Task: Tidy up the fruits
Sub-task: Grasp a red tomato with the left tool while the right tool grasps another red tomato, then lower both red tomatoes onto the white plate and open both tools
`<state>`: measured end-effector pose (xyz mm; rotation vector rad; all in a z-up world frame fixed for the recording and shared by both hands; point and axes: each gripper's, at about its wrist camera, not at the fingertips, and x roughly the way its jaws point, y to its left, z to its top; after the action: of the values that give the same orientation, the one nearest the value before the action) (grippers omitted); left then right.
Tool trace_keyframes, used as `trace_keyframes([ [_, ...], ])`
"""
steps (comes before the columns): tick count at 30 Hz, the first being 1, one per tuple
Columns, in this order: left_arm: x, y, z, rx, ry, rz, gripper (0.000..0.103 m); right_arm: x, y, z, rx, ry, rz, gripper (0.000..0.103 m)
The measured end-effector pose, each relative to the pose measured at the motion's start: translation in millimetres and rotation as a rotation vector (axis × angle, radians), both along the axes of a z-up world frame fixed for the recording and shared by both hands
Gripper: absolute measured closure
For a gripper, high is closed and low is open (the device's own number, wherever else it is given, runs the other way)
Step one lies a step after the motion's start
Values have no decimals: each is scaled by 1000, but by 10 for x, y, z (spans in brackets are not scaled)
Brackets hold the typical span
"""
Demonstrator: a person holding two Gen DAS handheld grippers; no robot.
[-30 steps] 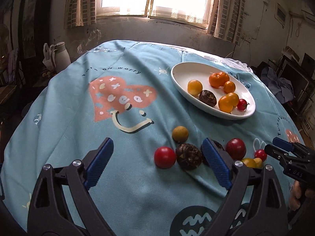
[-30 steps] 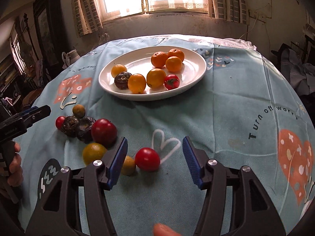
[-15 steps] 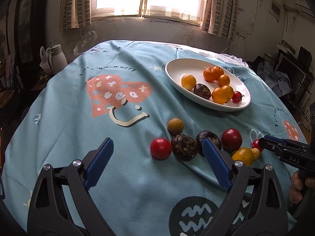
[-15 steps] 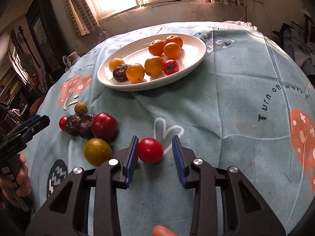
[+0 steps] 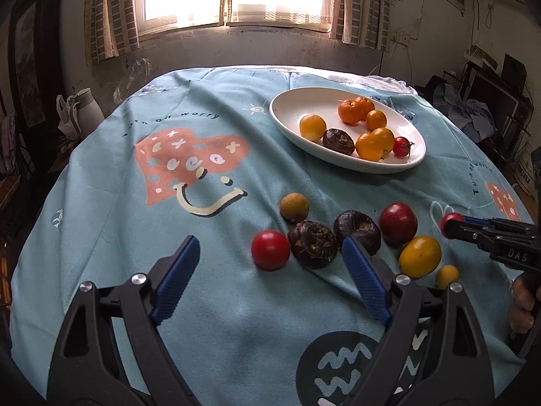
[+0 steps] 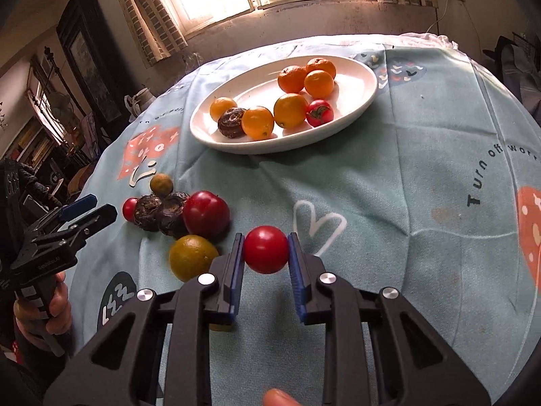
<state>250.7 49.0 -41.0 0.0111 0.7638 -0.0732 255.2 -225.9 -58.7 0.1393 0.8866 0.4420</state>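
A white oval plate (image 5: 294,101) at the far right of the blue cloth holds several oranges, yellow fruits, a dark water chestnut and a cherry tomato. Loose fruit lies nearer: a tan longan (image 5: 294,207), a red tomato (image 5: 270,249), two dark water chestnuts (image 5: 312,248), a plum (image 5: 398,223) and a yellow fruit (image 5: 420,256). My left gripper (image 5: 268,242) is closing. The red tomato and one water chestnut sit between its tips, untouched. My right gripper (image 6: 265,237) is shut on another red tomato (image 6: 266,253), its pads pressing both sides.
A small yellow fruit (image 5: 447,275) lies beside my right gripper. A white jug with a plastic bag (image 5: 86,108) stands past the table's left edge. Dark furniture and clutter ring the round table. A person's hand (image 6: 44,308) grips the left tool.
My right jaws have closed from wide apart onto the red tomato. My left jaws have narrowed a little around the tomato and water chestnut. Both views have rolled slightly.
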Motion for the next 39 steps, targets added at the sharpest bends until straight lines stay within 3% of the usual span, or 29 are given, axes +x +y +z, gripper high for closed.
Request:
trace_keyframes([
  [5, 50, 5, -87, 52, 29, -21, 45, -9, -16, 30, -11, -16, -11, 78],
  [10, 135, 115, -165, 7, 73, -16, 58, -15, -15, 42, -17, -22, -15, 78],
  [19, 389, 202, -288, -136, 135, -55, 63, -11, -16, 34, -29, -23, -24, 78],
  [24, 503, 107, -328, -103, 136, -56, 62, -12, -19, 47, -26, -27, -24, 78],
  [30, 443, -13, -300, -36, 115, -68, 71, -16, -16, 47, -27, -26, -23, 78],
  [34, 367, 46, -263, -66, 120, -36, 71, -23, -23, 54, -27, -31, -24, 78],
  [39, 248, 181, -97, -163, 75, -1, 72, -63, -6, 136, 14, -73, 12, 77],
])
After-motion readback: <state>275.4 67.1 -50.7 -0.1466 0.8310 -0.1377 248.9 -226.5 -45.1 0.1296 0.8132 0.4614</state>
